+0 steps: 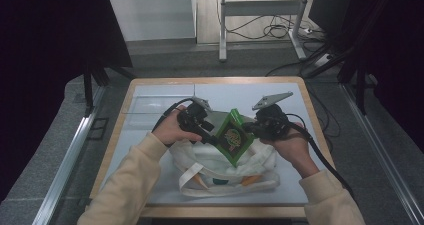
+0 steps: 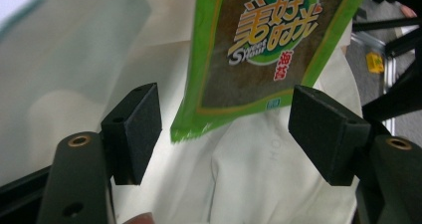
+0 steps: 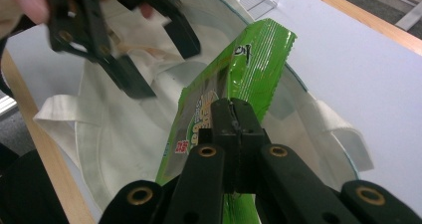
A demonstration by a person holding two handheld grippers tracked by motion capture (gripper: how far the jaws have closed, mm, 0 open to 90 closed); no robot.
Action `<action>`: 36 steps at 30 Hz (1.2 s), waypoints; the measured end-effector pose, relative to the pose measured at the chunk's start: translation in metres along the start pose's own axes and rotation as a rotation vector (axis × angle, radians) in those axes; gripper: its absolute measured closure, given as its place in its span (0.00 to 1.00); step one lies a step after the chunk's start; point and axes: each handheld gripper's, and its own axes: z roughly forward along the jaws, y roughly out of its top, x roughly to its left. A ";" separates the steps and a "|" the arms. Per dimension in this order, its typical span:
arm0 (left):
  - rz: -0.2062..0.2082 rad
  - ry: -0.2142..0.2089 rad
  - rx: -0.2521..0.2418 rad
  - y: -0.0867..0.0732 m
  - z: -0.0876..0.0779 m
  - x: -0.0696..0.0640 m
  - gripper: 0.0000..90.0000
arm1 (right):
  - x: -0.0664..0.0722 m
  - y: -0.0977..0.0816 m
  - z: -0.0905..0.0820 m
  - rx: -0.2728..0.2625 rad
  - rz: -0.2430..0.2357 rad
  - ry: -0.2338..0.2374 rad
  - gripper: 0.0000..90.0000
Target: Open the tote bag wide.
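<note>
A green snack packet (image 1: 233,137) is held above the cream cloth bag (image 1: 260,160), clamped edgewise by the right gripper (image 3: 233,115). The printed face is shown in the left gripper view, where the left gripper (image 2: 226,129) is spread wide, touching nothing.

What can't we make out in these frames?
- Inside of the tote bag: in the high view the green snack packet and both hands cover its mouth; orange and teal patches at its front are too small to identify.
- Packet's top edge: cut off by the frame in the left gripper view.
- Packet's lower part: hidden behind the right gripper in its own view.
- Left gripper: blurred in the right gripper view.
</note>
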 end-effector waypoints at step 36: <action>0.084 -0.059 -0.025 -0.009 -0.014 -0.006 0.82 | -0.001 0.002 -0.009 -0.052 -0.025 0.044 1.00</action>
